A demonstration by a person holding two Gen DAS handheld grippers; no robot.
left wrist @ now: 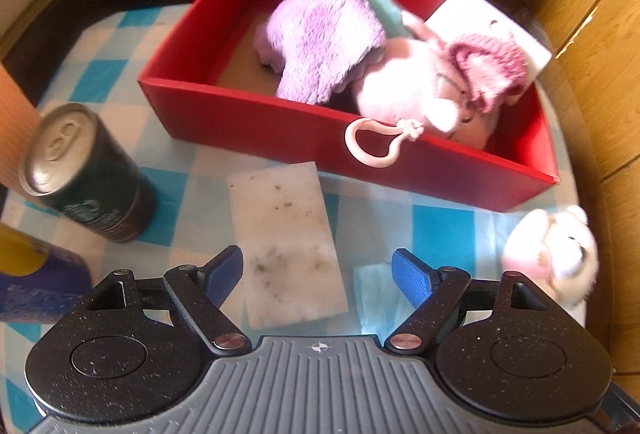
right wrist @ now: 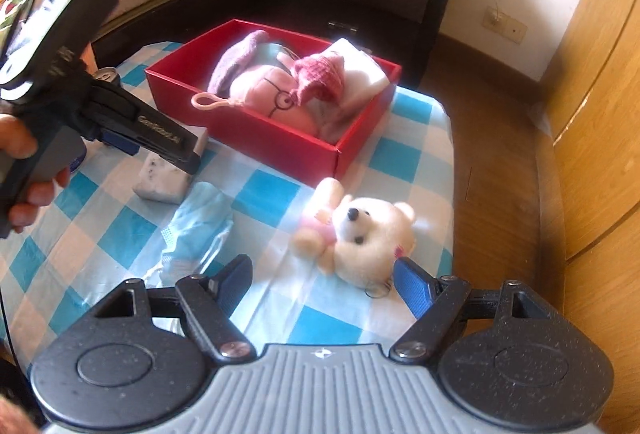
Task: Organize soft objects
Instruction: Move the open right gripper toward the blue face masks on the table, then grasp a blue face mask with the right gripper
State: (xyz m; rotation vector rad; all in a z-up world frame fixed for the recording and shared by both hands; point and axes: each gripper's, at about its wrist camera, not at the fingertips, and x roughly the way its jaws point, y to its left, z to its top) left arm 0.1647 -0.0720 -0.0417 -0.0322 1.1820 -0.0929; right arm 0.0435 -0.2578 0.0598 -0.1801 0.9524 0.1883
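Left tongs (left wrist: pixel 318 274) spread over sponge (left wrist: pixel 286 238); right tongs (right wrist: pixel 324 284) spread, bear (right wrist: pixel 368 234) partly hidden.

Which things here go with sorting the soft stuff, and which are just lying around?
Part of the job:
red box
white sponge
white teddy bear
light blue cloth
purple knit and pink plush, already in the box

Just lying about:
dark drink can
blue and yellow container

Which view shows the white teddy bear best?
The right wrist view: the white teddy bear lies whole on the checked cloth, face visible, just ahead of the open right gripper. The left wrist view catches it blurred at the right edge.
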